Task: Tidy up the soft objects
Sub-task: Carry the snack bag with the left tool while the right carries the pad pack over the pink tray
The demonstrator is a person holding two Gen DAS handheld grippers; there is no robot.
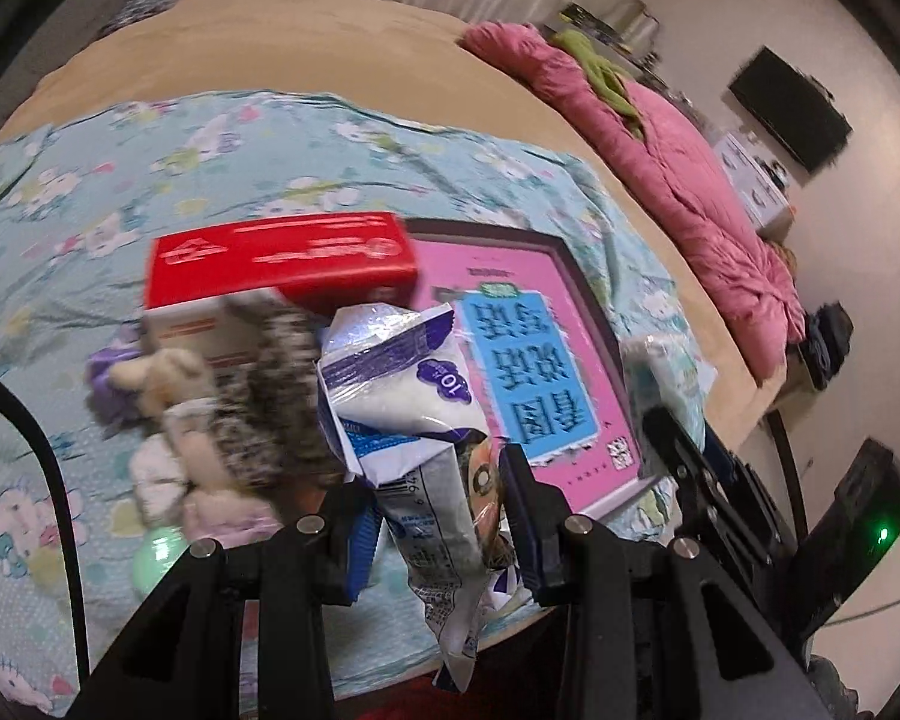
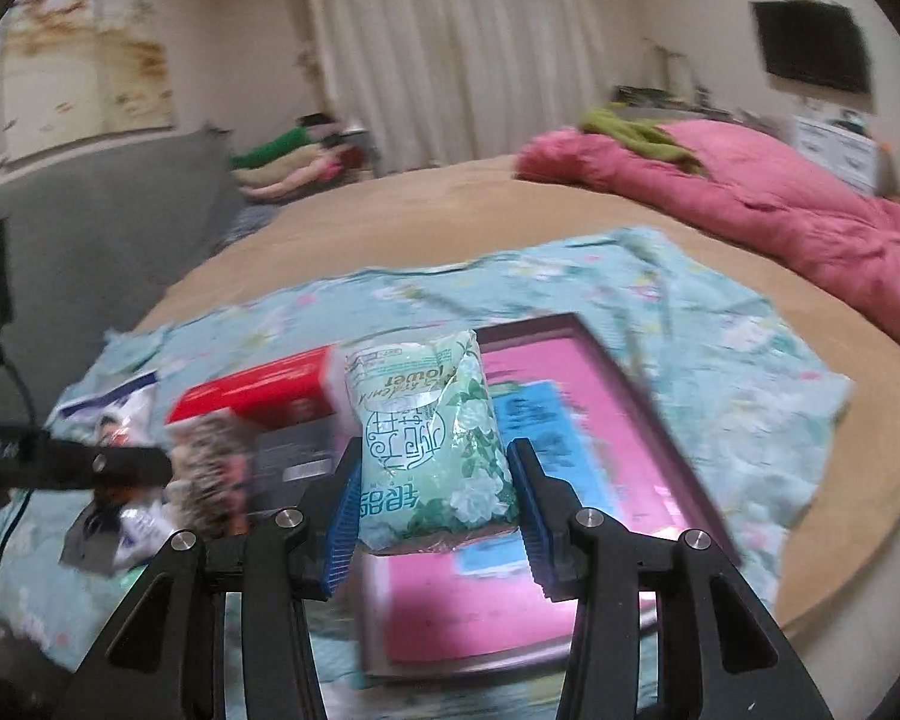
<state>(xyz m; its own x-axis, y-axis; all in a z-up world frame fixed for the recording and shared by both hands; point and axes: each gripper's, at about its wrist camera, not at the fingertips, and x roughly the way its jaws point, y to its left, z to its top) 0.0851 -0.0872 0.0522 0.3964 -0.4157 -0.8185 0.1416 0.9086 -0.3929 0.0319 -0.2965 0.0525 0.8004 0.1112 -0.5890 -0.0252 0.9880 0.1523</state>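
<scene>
Grippers both loaded: your right gripper [image 2: 435, 507] clamps a mint-green floral tissue pack [image 2: 429, 438], long axis running away from you, over the near edge of the pink shallow tray [image 2: 642, 396]; your left gripper [image 1: 441, 519] pinches a crumpled white-and-purple plastic packet [image 1: 402, 396]. Beyond, floral cloth [image 2: 720, 336], tan bed [image 2: 450, 204].

Two tissue packs [image 1: 402, 396] [image 2: 432, 438], one red box [image 1: 282, 258], one pink tray [image 1: 546, 348], one plush toy [image 1: 210, 420]

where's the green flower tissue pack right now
The green tissue pack sits centre in the right wrist view, clamped between the right gripper fingers, above the pink tray, with the red box to its left.
</scene>
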